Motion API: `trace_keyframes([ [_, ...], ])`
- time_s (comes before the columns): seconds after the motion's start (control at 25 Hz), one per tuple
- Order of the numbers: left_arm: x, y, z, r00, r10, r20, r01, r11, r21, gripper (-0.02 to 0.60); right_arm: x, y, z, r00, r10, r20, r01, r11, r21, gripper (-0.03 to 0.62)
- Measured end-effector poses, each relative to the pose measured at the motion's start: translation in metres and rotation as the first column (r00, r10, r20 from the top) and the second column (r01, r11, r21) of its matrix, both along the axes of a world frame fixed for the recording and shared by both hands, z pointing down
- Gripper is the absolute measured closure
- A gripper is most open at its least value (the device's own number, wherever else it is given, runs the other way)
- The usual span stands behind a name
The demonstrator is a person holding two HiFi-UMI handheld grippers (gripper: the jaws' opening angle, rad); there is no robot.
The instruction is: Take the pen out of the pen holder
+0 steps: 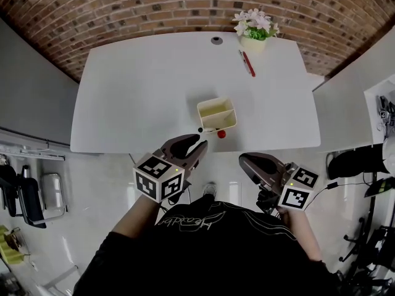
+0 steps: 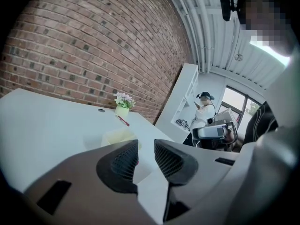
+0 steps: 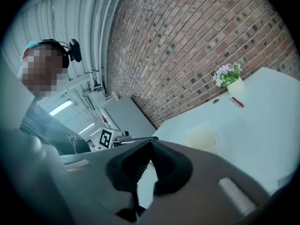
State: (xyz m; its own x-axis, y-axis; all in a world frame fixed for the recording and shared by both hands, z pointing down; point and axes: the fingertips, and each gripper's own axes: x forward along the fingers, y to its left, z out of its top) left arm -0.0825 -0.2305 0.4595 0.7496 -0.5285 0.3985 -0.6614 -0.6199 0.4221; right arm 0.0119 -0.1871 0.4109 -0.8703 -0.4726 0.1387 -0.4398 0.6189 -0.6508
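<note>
Head view, looking down on the white surface (image 1: 123,91). The pen holder (image 1: 216,114) is pale yellow, square and open-topped, and stands close to the near edge. Its interior shows only its own pale floor and walls. The pen (image 1: 211,131) lies flat on the surface just near of the holder, black tip to the left and red end to the right, running along the near edge. A second, red pen (image 1: 247,63) lies at the far side beside a potted flower (image 1: 256,29).

My left gripper (image 1: 199,142) has its jaws partly apart with nothing between the pads. Its tips are just near of the lying pen, at its black tip; I cannot tell whether they touch it. My right gripper (image 1: 242,160) has its jaws closed tip to tip on nothing. It is off the near edge, right of the pen and apart from it.
</note>
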Motion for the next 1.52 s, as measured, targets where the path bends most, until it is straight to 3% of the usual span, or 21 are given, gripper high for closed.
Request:
trace_keyframes([
  [0.28,-0.007,-0.019,0.034,0.997,-0.029,0.073,0.033,0.998,-0.051,0.445,0.003,-0.013,0.01,1.0,0.001,-0.017,-0.002,0.999,-0.035,0.591],
  [0.72,-0.003,-0.037,0.07,0.99,-0.019,0.138,0.035,0.993,-0.114,0.442,0.013,-0.026,0.024,1.0,0.017,-0.013,-0.018,0.997,-0.072,0.591],
  [1.52,0.007,-0.042,0.088,0.991,-0.018,0.136,0.039,0.987,-0.159,0.448,0.018,-0.041,0.04,0.999,0.033,0.015,-0.031,0.994,-0.104,0.591],
])
